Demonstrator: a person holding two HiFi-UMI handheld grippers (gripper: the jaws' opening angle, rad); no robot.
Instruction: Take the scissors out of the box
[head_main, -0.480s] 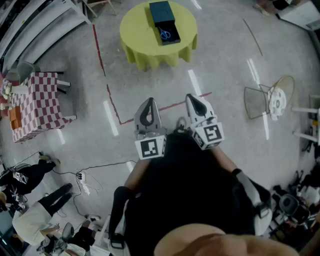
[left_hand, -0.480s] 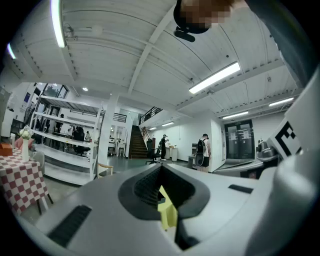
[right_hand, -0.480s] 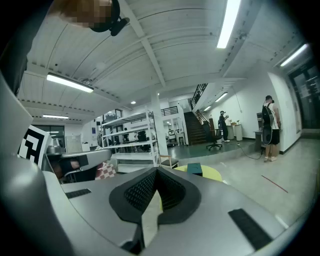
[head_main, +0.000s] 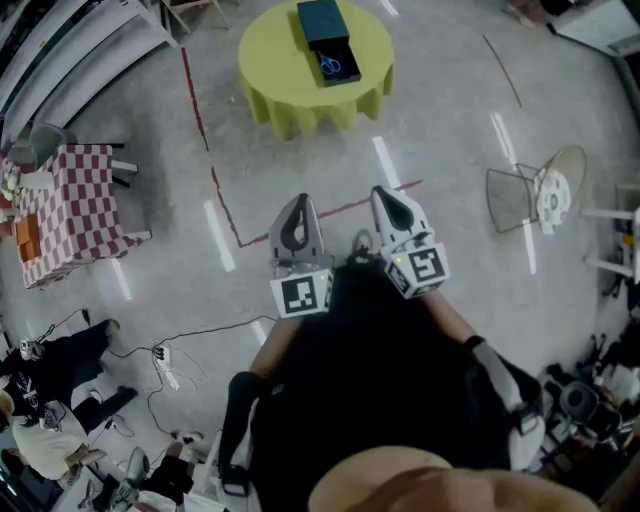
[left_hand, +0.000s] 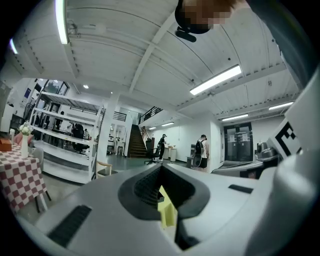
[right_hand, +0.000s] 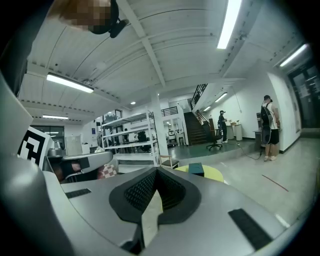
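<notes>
Far ahead in the head view stands a round yellow table (head_main: 270, 70). On it lies a dark open box (head_main: 322, 22), with blue-handled scissors (head_main: 331, 66) in its near part. My left gripper (head_main: 296, 218) and right gripper (head_main: 392, 205) are held side by side close to my body, well short of the table. Both have their jaws shut with nothing between them. The right gripper view looks over its closed jaws (right_hand: 156, 172) to the box (right_hand: 196, 169) on the table (right_hand: 215, 174). In the left gripper view the jaws (left_hand: 161, 170) meet in front of a hall.
A red-checkered table (head_main: 70, 200) stands at the left and a wire chair (head_main: 525, 200) at the right. Red tape lines (head_main: 225, 205) cross the concrete floor between me and the yellow table. People (head_main: 50, 430) and cables are at the lower left.
Both grippers keep their place and stay shut. The people at the lower left have shifted a little.
</notes>
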